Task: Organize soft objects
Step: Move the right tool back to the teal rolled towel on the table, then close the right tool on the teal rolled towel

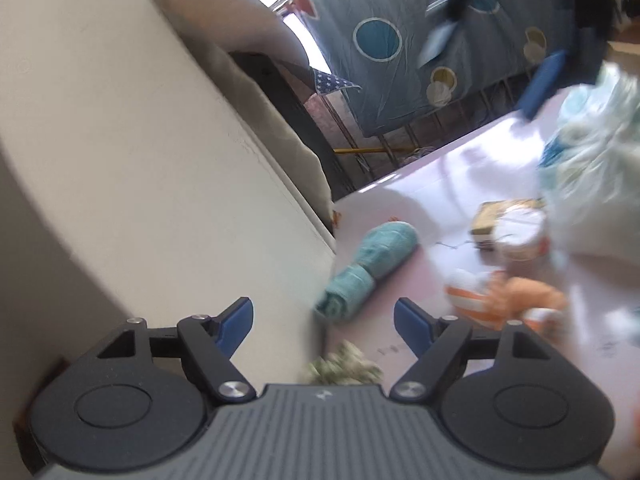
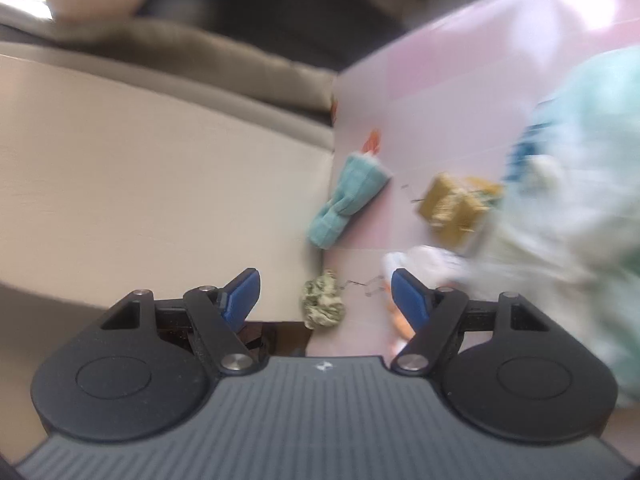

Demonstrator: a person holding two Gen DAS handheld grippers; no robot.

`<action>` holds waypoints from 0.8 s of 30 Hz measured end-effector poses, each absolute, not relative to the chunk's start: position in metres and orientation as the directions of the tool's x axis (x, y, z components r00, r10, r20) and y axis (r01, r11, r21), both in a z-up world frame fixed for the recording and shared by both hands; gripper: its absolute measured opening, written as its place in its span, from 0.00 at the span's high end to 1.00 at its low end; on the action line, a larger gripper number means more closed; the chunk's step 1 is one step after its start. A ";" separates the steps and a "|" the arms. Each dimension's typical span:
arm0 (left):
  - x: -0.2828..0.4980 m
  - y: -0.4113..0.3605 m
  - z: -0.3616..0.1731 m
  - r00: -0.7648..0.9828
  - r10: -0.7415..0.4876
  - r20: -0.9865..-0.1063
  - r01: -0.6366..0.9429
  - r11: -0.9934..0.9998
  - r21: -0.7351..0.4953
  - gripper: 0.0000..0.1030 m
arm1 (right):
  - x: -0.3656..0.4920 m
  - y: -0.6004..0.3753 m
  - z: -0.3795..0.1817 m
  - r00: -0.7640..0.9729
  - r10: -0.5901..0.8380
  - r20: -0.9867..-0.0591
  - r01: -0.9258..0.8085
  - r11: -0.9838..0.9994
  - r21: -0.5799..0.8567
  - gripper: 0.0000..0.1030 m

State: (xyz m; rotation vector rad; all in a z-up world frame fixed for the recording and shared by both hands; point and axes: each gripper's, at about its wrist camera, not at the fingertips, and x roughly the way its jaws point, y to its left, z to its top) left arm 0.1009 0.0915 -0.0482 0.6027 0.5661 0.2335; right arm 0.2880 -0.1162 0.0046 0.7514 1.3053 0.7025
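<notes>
Just ahead of the right gripper [image 2: 325,300], whose jaws stand apart and empty, the green scrunchie [image 2: 323,300] lies on the pink mat [image 2: 440,92] beside the white panel [image 2: 160,184], the teal towel [image 2: 347,200] lying slantwise beyond.

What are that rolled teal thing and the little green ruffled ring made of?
The rolled teal cloth looks like terry towelling: a matte, ribbed, nubbly surface, soft folds and rounded ends. The green ruffled ring looks like thin printed fabric gathered over elastic, like a hair scrunchie; its crinkled pleats suggest this, though blur hides the weave.
</notes>
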 end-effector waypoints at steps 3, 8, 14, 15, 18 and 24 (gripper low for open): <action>0.124 0.092 -0.066 0.826 0.373 -0.422 -0.020 0.769 0.639 0.26 | 0.317 -0.071 -0.022 0.087 0.807 -0.584 -0.001 0.586 0.810 0.30; 0.166 0.099 -0.101 0.780 0.440 -0.446 -0.006 0.717 0.698 0.34 | 0.359 -0.017 -0.078 0.032 0.790 -0.613 0.096 0.608 0.788 0.34; 0.201 0.113 -0.130 0.728 0.481 -0.488 0.021 0.696 0.718 0.45 | 0.379 0.010 -0.120 0.000 0.783 -0.622 0.159 0.614 0.773 0.36; 0.204 0.115 -0.132 0.724 0.481 -0.495 0.023 0.699 0.715 0.50 | 0.381 0.012 -0.124 -0.001 0.787 -0.618 0.169 0.609 0.775 0.37; 0.209 0.117 -0.133 0.709 0.486 -0.511 0.021 0.709 0.704 0.71 | 0.382 0.015 -0.134 -0.001 0.787 -0.617 0.187 0.606 0.773 0.40; 0.205 0.120 -0.128 0.696 0.482 -0.532 -0.013 0.749 0.662 0.93 | 0.384 0.012 -0.151 0.017 0.782 -0.622 0.233 0.602 0.764 0.48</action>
